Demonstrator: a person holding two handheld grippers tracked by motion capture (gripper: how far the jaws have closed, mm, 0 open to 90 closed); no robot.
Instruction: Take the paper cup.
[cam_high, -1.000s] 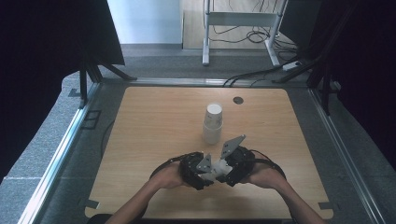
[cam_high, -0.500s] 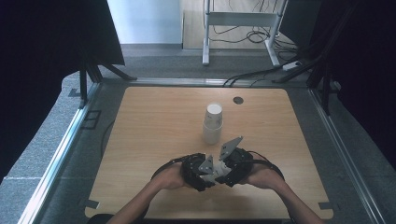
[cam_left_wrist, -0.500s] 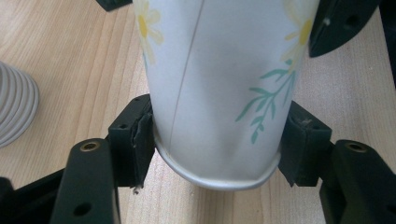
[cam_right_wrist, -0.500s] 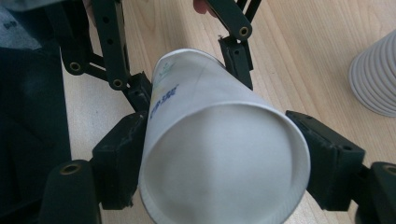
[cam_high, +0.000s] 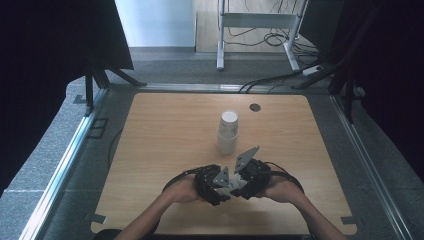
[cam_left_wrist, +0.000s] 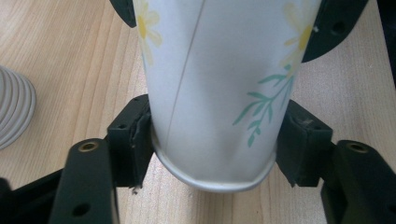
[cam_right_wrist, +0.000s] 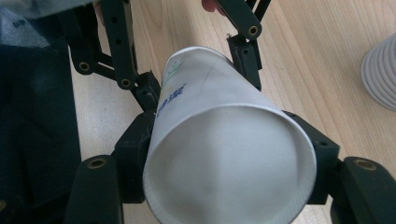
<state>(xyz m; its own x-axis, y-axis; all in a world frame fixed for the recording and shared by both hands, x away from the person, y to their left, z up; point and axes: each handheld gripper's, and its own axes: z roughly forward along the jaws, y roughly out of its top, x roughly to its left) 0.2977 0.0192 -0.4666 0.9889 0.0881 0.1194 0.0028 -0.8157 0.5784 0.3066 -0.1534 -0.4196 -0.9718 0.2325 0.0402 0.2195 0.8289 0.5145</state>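
A white paper cup (cam_left_wrist: 215, 79) printed with yellow flowers and green leaves lies level between my two grippers near the table's front edge. My left gripper (cam_left_wrist: 212, 140) is shut on its narrow base end; its jaws have just eased slightly wider, and both pads still press the wall. My right gripper (cam_right_wrist: 229, 149) is shut on the cup (cam_right_wrist: 224, 154) near its open rim, its jaws having just closed onto it. In the high view the left gripper (cam_high: 212, 182) and right gripper (cam_high: 250, 175) meet nose to nose, largely hiding the cup (cam_high: 231, 187).
A stack of white ribbed paper cups (cam_high: 227, 132) stands mouth down at mid-table, just beyond the grippers, and also shows as the stack (cam_left_wrist: 14, 112) and the stack (cam_right_wrist: 380, 74). A small dark disc (cam_high: 255, 107) lies near the wooden table's (cam_high: 150, 150) far edge.
The right gripper's jaws have drawn in onto the cup's rim end. Both hands have stayed where they were, and the stack has not moved.
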